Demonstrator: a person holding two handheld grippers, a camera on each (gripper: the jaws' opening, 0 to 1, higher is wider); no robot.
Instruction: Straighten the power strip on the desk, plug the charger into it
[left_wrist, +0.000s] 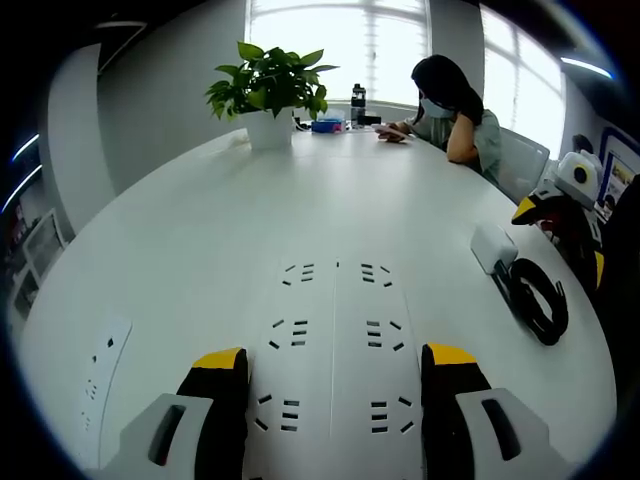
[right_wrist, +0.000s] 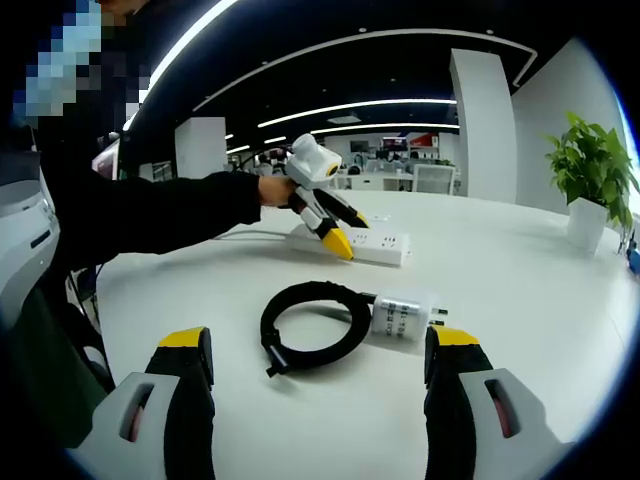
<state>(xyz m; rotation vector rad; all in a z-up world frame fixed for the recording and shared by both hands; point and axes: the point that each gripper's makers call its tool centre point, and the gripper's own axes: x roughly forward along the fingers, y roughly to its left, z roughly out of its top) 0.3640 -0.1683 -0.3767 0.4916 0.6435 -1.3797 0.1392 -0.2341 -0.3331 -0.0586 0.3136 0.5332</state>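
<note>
Two grippers at work, both with jaws spread and nothing between them.

Left gripper view: the left gripper (left_wrist: 333, 375) hangs right over the strip (left_wrist: 333, 340), which runs up the lower middle of the frame between the yellow-tipped jaws, its socket rows in plain sight. The jaws straddle the strip's two long edges; I cannot tell whether they touch it. A second white strip (left_wrist: 100, 375) lies at lower left. At far right the charger (left_wrist: 493, 246) sits with its black cable (left_wrist: 537, 297) coiled just below it, well apart from the strip. The right gripper (left_wrist: 560, 205) shows at the right edge above them. A plant (left_wrist: 268, 95) and a seated person (left_wrist: 452, 115) are at the top of the frame, at the far side of the desk (left_wrist: 200, 230).

Right gripper view: the left gripper's yellow tips sit on the near end of the strip (right_wrist: 375, 243) at centre. The charger (right_wrist: 403, 315) lies below that, its prongs pointing right, the cable (right_wrist: 313, 325) looped to its left. The right gripper (right_wrist: 320, 375) hovers short of both; the charger lies just above and between its jaws, nearer the right one.

Judgement: the step is straightening. Close on the strip's long sides near the middle, turn it slowly and flat on the desk so it does not skid, and leave the sockets facing up and clear for the charger.
</note>
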